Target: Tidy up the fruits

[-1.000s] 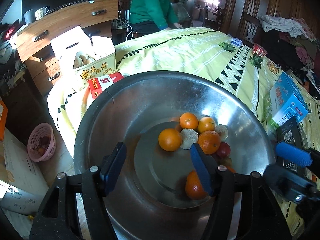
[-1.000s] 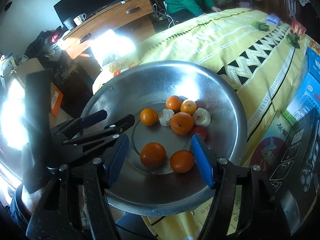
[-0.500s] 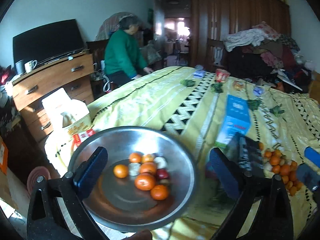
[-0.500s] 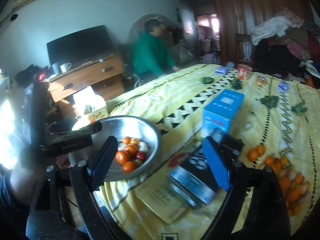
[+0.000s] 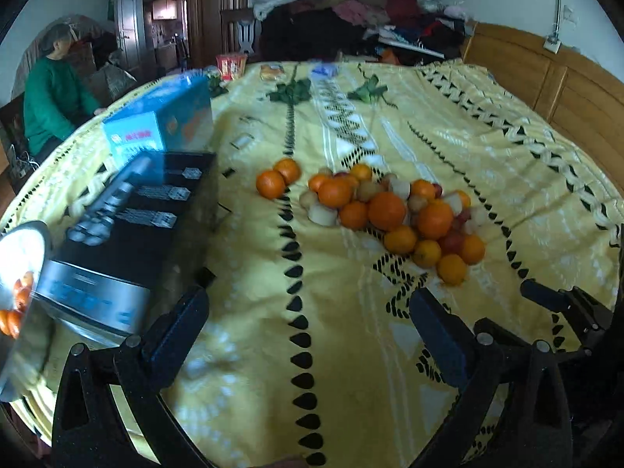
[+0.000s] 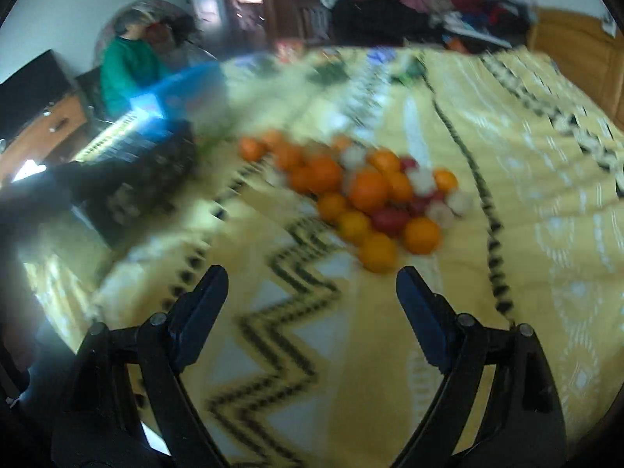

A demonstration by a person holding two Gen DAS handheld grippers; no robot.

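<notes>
A heap of oranges [image 5: 386, 210], with pale and dark red fruits among them, lies on the yellow bedspread [image 5: 448, 132]; in the blurred right wrist view the same heap of oranges [image 6: 366, 191] sits above the fingers. My left gripper [image 5: 308, 308] stands open and empty, short of the heap. Likewise open and empty, my right gripper [image 6: 312, 284] has the nearest orange [image 6: 377, 252] just beyond its right finger. At the left edge, a slice of the steel bowl [image 5: 21, 249] with oranges inside shows. The tip of the right gripper [image 5: 561, 304] appears at the lower right.
A black box [image 5: 128, 226] and a blue carton [image 5: 160, 124] lie on the bed between the bowl and the heap. A person in a green top [image 5: 46, 105] stands beyond the bed at the left. Clothes are piled at the far side, with a wooden headboard [image 5: 546, 74] on the right.
Both grippers swung right, away from the steel bowl and over the bed to the heap of fruit. Both sets of jaws spread wider. The bowl slid to the left edge of view.
</notes>
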